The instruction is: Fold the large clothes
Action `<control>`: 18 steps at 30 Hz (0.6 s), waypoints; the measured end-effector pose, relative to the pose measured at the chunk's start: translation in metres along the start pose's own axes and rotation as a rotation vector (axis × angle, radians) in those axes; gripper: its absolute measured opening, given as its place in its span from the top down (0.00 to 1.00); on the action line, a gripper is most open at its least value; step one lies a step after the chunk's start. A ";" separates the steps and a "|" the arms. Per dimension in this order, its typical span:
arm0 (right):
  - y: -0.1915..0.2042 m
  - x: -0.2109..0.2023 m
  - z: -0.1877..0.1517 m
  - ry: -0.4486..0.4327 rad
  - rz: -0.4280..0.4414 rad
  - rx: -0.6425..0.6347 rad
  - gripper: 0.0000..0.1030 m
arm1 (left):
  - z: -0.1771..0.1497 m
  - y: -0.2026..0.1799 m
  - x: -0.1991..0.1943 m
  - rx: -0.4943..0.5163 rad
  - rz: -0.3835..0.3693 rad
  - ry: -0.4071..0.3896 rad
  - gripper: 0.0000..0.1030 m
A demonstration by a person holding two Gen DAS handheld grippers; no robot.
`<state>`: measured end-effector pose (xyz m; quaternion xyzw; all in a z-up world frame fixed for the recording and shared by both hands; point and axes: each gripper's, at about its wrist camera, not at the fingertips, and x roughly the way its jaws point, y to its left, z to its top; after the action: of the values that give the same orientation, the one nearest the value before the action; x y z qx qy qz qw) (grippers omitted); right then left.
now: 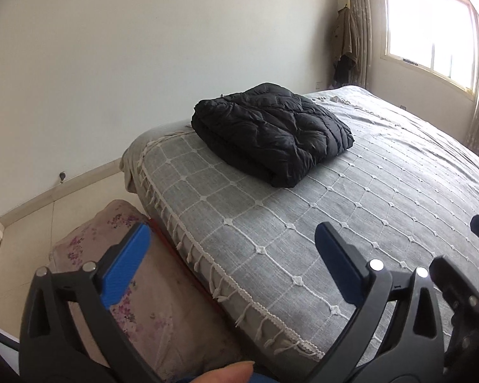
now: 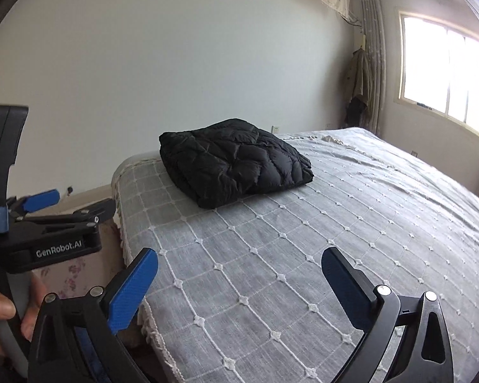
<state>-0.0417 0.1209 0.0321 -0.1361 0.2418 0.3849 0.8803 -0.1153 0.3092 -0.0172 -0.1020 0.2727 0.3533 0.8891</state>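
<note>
Grippers, left [image 1: 233,249] and right [image 2: 239,274], fully spread and empty, hang back from the folded jacket [image 1: 271,134] ahead, apparently finished, on the bed [image 1: 383,210].

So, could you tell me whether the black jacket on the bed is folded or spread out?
Folded: the black jacket lies as a compact, layered bundle on the bed, neither claw touching it.

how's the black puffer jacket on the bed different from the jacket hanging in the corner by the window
The black puffer jacket lies folded into a compact bundle on the bedspread; the hanging jacket is unfolded and upright against the wall. The puffer is black and quilted; the hanging one is tan and looks smooth. Both are untouched.
</note>
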 end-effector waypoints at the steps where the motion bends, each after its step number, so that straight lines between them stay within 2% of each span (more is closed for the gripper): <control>1: -0.004 0.000 0.000 0.002 0.011 0.028 0.00 | -0.002 -0.003 0.001 0.008 -0.009 0.011 0.01; 3: -0.010 0.001 -0.002 0.007 0.025 0.067 0.00 | -0.006 -0.009 0.004 0.038 -0.023 0.019 0.01; 5: -0.012 0.001 -0.004 0.007 0.029 0.075 0.00 | -0.006 -0.013 0.007 0.063 -0.007 0.036 0.01; 10: -0.014 -0.001 -0.007 0.002 0.035 0.083 0.00 | -0.007 -0.007 0.010 0.036 -0.032 0.064 0.01; 15: -0.016 0.000 -0.008 -0.001 0.029 0.091 0.00 | -0.009 -0.007 0.004 0.036 -0.041 0.029 0.01; 18: -0.016 0.002 -0.009 0.005 0.034 0.098 0.00 | -0.009 -0.007 0.006 0.031 -0.055 0.038 0.01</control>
<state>-0.0313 0.1074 0.0244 -0.0898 0.2649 0.3871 0.8786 -0.1109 0.3042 -0.0279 -0.1021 0.2920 0.3224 0.8946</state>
